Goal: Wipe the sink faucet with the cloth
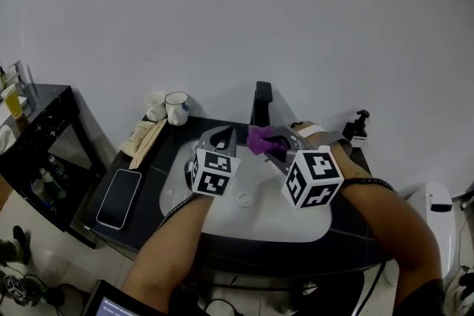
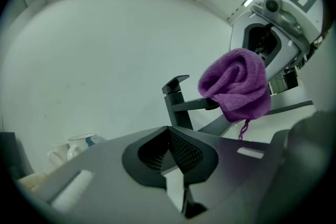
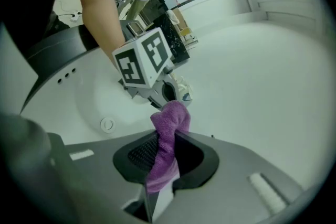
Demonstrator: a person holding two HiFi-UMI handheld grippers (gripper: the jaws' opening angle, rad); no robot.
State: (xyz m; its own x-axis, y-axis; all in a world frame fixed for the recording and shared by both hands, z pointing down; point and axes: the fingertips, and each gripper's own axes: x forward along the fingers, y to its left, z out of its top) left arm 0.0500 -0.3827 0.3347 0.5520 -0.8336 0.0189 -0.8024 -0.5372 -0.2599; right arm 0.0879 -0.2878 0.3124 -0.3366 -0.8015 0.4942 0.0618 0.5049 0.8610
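Note:
A black faucet [image 1: 261, 103] stands at the back of the white sink [image 1: 185, 192]. In front of its spout, over the basin, hangs a bunched purple cloth [image 1: 263, 138], and my right gripper [image 1: 272, 147] is shut on it. The right gripper view has the cloth [image 3: 168, 139] clamped between the jaws of my right gripper [image 3: 167, 136]. My left gripper [image 1: 224, 135] hovers just left of the cloth with its jaws together and nothing in them. From the left gripper [image 2: 168, 132] I see the faucet [image 2: 176, 101] ahead and the cloth [image 2: 236, 84] up to the right.
A phone [image 1: 119, 197] lies on the black counter left of the sink. Two white mugs [image 1: 175, 107] and some packets [image 1: 144, 135] sit at the back left, a pump bottle [image 1: 358, 128] at the back right. A black shelf [image 1: 38, 135] stands far left.

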